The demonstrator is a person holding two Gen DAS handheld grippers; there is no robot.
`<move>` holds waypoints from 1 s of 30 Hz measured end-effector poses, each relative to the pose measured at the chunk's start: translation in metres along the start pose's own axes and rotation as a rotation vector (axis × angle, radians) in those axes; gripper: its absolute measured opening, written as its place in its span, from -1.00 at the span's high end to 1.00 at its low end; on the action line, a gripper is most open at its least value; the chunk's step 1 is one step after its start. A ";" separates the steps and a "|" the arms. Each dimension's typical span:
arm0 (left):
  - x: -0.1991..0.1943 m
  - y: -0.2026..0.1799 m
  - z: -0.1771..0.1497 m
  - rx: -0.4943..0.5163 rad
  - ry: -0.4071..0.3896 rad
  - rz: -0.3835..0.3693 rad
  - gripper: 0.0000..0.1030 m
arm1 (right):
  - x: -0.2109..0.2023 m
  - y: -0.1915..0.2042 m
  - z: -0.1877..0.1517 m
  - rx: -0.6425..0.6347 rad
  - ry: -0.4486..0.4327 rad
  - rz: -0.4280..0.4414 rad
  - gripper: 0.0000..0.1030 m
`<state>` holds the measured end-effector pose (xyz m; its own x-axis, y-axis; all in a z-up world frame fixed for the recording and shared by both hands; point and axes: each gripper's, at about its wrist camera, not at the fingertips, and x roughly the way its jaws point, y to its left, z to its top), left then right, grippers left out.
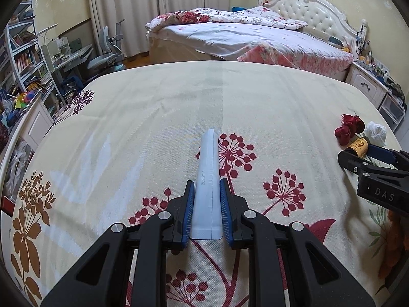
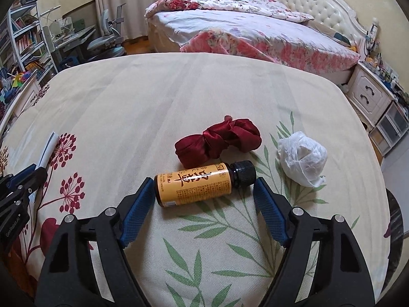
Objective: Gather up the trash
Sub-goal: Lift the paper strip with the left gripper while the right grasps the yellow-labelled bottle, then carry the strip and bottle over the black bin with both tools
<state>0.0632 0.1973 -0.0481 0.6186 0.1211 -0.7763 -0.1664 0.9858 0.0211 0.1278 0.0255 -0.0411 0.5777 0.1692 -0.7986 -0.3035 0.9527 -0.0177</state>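
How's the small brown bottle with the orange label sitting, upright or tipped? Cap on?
Tipped: the small brown bottle with the orange label lies on its side on the floral tablecloth, black screw cap on, pointing right. Contents: cannot tell.

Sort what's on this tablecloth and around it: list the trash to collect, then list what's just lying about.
For the job:
- pale blue packet, clamped in the left hand-held gripper
- yellow-labelled bottle, lying between the open fingers of the right hand-held gripper
- crumpled white plastic bag
- bunched red ribbon

Just there:
- bed
- desk chair
- bookshelf
- nightstand
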 end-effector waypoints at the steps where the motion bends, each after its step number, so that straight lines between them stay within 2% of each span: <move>1: 0.000 0.000 0.000 0.000 0.000 0.000 0.58 | 0.000 0.000 0.000 -0.003 -0.001 -0.004 -0.42; 16: -0.003 -0.004 -0.003 0.022 -0.009 0.009 0.58 | -0.015 0.004 -0.016 -0.020 -0.011 0.004 -0.42; 30: -0.023 -0.036 -0.016 0.046 -0.046 -0.040 0.59 | -0.051 -0.016 -0.049 0.022 -0.060 -0.021 -0.42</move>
<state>0.0430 0.1570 -0.0413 0.6590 0.0860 -0.7472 -0.1064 0.9941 0.0206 0.0659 -0.0107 -0.0295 0.6279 0.1636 -0.7609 -0.2746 0.9614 -0.0198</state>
